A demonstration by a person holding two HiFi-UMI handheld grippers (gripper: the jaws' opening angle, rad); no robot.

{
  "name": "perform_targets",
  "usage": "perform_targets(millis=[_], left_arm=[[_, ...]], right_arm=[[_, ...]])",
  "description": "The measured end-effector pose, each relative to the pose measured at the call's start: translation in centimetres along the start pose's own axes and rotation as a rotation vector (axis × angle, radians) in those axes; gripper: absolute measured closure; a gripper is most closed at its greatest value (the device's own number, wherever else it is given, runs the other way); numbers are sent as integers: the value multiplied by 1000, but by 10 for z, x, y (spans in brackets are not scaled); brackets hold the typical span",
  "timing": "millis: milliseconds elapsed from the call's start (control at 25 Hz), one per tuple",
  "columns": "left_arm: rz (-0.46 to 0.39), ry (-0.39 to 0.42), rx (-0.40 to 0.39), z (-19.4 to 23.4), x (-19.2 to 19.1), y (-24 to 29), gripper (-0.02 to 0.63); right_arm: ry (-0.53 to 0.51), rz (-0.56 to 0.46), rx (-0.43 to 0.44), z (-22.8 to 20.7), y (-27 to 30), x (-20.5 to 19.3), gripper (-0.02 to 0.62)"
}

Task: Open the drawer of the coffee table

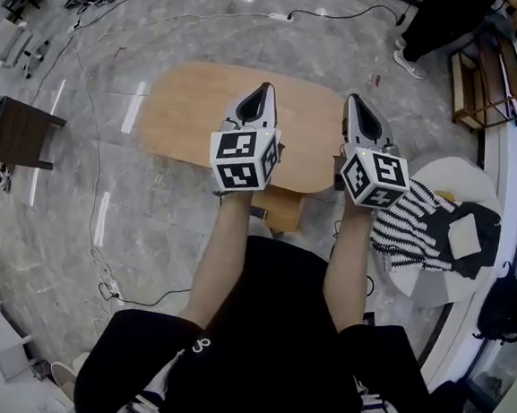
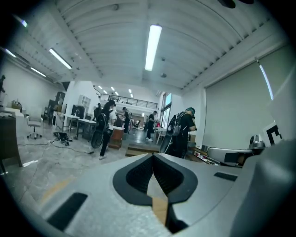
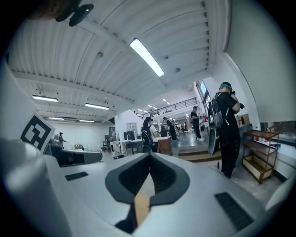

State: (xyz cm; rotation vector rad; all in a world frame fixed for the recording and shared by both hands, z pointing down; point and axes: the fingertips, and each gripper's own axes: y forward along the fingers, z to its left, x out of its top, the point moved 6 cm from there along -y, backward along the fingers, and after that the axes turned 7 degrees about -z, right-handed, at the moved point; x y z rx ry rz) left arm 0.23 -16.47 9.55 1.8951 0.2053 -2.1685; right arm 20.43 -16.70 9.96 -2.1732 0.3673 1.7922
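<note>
**Both grippers held high, drawer below them**

A grey marble floor (image 1: pixel 79 203) fills the head view. The low oval wooden desk (image 1: pixel 194 115) stands at its middle, straight ahead of the person. At the desk's near edge, between the forearms, a small wooden box juts toward the person. I take it for the drawer (image 1: pixel 282 210), seemingly already drawn out, though its inside is hidden. The left gripper (image 1: pixel 266 89) and right gripper (image 1: pixel 352 100) hang side by side above the desk, well clear of it, aimed out across the room. Each gripper's fingers are pressed together on nothing. If the drawer needs more pull, a gripper must drop to its front, part its fingers and take hold.
</note>
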Motion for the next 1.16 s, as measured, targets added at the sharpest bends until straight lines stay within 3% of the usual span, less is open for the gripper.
perform_targets(millis=[400, 1160], left_arm=[[-165, 54, -36, -19, 67, -9, 597], [-198, 84, -26, -15, 74, -20, 597]], right_arm=[[-66, -112, 64, 19, 4, 59, 584], [-98, -127, 52, 17, 1, 69, 584]])
